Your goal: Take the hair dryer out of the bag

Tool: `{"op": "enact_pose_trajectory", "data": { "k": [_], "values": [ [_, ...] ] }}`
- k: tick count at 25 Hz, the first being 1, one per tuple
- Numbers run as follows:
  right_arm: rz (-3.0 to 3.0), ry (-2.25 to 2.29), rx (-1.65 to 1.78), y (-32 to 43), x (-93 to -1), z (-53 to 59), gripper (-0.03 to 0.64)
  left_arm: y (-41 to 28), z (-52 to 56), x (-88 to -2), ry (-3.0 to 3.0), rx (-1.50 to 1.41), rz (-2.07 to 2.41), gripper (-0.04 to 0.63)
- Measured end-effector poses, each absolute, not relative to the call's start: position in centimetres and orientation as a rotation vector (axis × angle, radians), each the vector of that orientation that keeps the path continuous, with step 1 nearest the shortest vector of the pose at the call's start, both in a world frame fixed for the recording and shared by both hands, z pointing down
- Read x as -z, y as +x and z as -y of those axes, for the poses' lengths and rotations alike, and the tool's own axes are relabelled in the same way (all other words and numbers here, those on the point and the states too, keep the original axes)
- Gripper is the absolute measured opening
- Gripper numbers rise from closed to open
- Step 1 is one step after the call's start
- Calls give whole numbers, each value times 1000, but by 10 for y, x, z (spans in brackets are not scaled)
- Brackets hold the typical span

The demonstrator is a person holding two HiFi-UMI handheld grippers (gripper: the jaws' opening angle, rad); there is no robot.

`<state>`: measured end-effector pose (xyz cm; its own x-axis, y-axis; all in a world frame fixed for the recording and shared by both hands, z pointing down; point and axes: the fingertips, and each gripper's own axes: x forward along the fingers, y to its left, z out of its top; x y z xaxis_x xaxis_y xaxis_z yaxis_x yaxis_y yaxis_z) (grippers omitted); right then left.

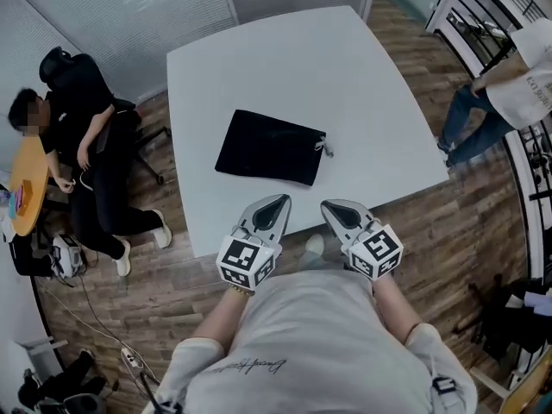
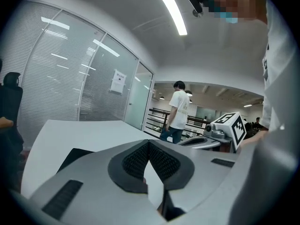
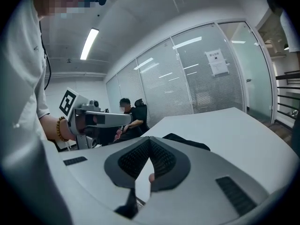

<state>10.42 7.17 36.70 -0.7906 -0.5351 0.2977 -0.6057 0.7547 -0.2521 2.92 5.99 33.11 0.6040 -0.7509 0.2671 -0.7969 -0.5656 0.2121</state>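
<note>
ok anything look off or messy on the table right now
Nothing really stands out. The black drawstring bag lies flat on the white table, slightly askew to its edges, with its cord end poking out at one side. No spill or damage shows. The left gripper and right gripper are shut, empty, short of the bag.

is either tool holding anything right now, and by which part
Nothing is held. The left tool and right tool are both shut and empty; the black bag lies apart from them on the table.
</note>
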Motion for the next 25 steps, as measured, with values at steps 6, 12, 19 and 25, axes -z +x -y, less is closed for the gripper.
{"op": "enact_pose_trajectory", "data": {
  "k": [6, 12, 19, 25],
  "values": [
    [2754, 795, -478, 99, -371, -44, 23, 25, -40, -332, 2488, -226, 1322, 11],
    [2743, 756, -502, 87, -381, -23, 23, 8, -22, -338, 2457, -247, 1349, 11],
    [2723, 753, -524, 61, -385, -13, 23, -14, -9, -346, 2429, -255, 1340, 11],
    [2705, 801, -522, 52, -377, -7, 23, -26, 4, -343, 2463, -281, 1285, 11]
  ]
}}
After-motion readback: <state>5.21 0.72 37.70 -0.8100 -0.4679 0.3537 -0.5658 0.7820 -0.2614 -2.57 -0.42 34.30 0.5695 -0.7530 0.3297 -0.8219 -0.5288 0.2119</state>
